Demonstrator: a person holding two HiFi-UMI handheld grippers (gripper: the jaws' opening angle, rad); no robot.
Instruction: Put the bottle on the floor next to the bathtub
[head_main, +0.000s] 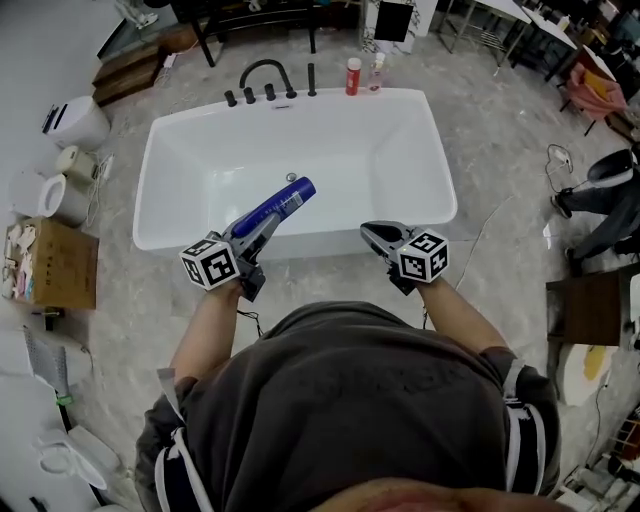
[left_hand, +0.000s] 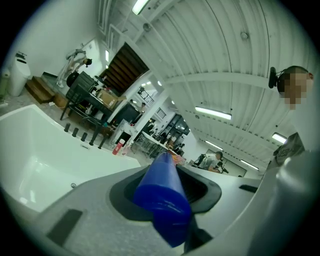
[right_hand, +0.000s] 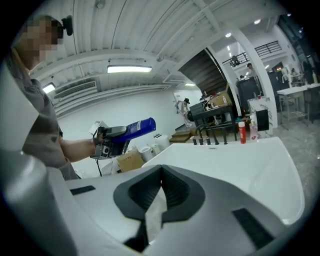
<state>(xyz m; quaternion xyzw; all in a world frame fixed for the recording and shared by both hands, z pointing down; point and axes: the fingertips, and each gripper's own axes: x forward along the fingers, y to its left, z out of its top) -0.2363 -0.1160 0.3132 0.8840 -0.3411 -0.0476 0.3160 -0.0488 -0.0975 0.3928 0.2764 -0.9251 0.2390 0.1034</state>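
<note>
Grips blue bottle (head_main: 281, 203) in left hand-held gripper (head_main: 257, 227), long axis slanting over bathtub (head_main: 441, 160) rim; floor (head_main: 128, 292) below, tub's near side; right hand-held gripper (head_main: 376, 233) closed, seemingly empty.

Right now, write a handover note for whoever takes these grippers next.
Left gripper: shut on the blue bottle, gripping its lower end. The bottle's cap end points out over the tub.
Right gripper: shut, empty, held at the tub's near rim.
Done: the bottle is picked up and held in the air above the near rim.
Left: carry the bottle to the floor beside the tub, set it down, and open the left gripper to release it.
</note>
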